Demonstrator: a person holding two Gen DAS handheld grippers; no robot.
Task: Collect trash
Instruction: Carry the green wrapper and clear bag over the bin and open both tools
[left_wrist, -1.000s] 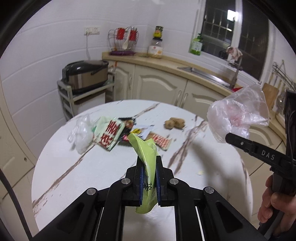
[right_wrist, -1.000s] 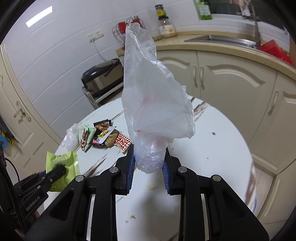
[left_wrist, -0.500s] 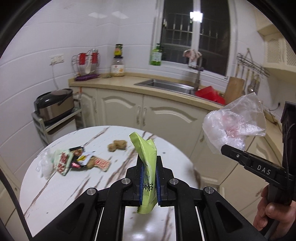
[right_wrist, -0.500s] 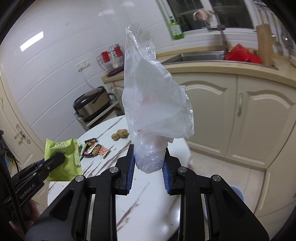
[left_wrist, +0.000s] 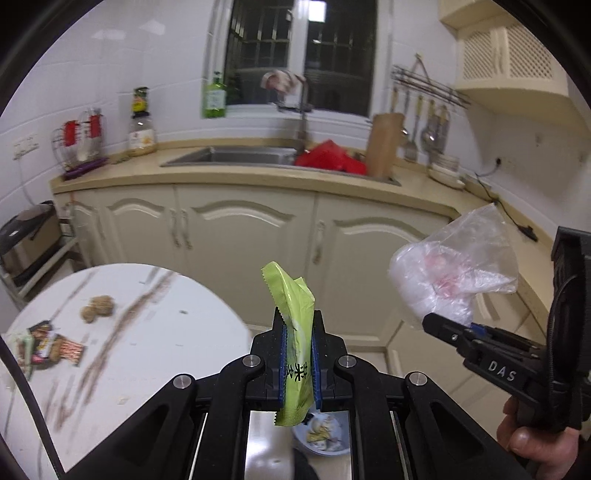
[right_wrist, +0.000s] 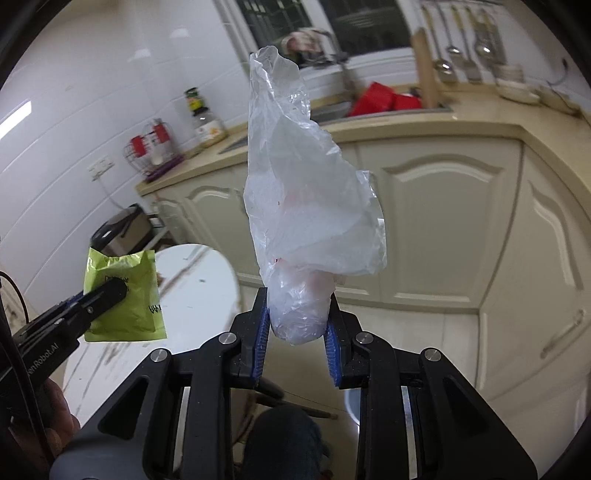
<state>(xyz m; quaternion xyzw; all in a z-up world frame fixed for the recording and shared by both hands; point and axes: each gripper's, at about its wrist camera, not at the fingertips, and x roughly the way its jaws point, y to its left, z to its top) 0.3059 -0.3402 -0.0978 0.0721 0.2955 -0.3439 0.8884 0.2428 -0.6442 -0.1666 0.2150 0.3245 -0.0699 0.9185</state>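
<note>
Currently held: green wrapper, upright, clamped between the jaws of the left gripper, off past the round counter's edge; crumpled clear plastic bag, clamped in the right gripper, before the cabinets. On the counter: more wrappers, brown lump

Black grippers (blue pads)

White-tiled walls and a dark barred window rise behind cream cabinets with a steel sink, beside a round marble table.
</note>
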